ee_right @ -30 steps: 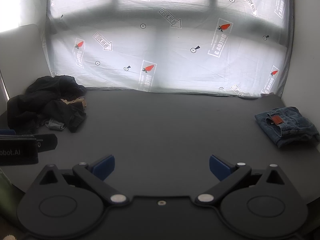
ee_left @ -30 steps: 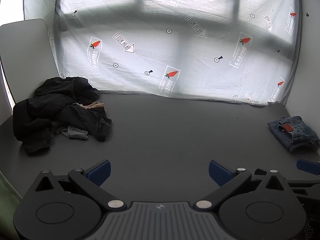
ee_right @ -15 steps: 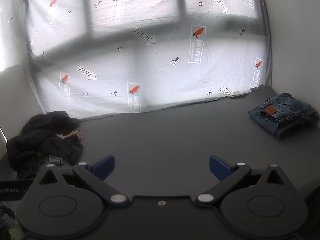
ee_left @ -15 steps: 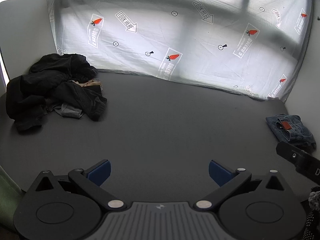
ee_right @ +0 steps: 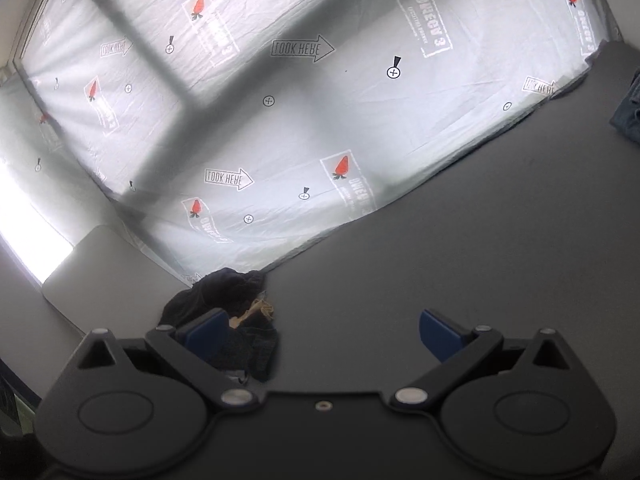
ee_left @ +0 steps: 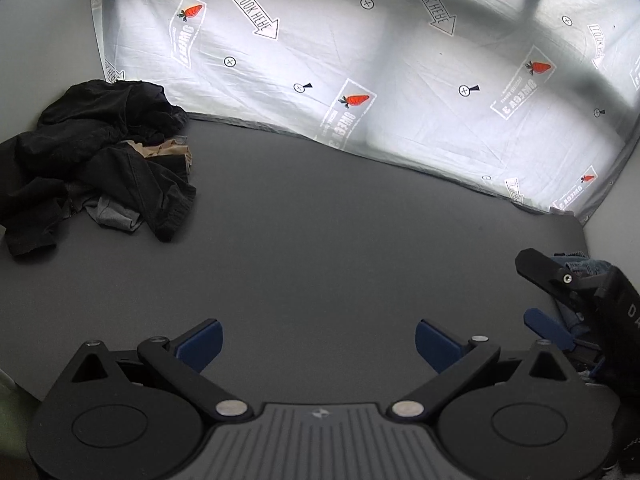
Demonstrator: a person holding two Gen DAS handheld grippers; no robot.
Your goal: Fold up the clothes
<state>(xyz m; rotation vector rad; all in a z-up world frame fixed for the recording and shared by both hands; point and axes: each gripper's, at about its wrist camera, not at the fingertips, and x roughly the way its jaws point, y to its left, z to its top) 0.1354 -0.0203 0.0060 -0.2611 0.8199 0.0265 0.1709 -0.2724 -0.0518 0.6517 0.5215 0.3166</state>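
A heap of dark crumpled clothes (ee_left: 100,164) with a tan piece in it lies at the back left of the dark grey table (ee_left: 340,248). In the right wrist view the same heap (ee_right: 232,312) sits just beyond the left finger. Folded blue jeans (ee_right: 628,108) rest at the table's right edge; in the left wrist view the jeans (ee_left: 584,268) are mostly hidden behind the other gripper's body. My left gripper (ee_left: 318,342) is open and empty above the table's front. My right gripper (ee_right: 320,334) is open, empty and tilted, and its body (ee_left: 584,300) shows in the left wrist view.
A white printed sheet (ee_left: 360,72) with carrot logos and arrows hangs behind the table. A pale panel (ee_right: 104,276) stands at the left beside the heap. A white wall (ee_left: 616,216) bounds the right side.
Both grippers have swung: the left view has risen and turned so the heap is nearer, and the right gripper has rolled and turned left toward the heap, with the jeans now at its far right edge.
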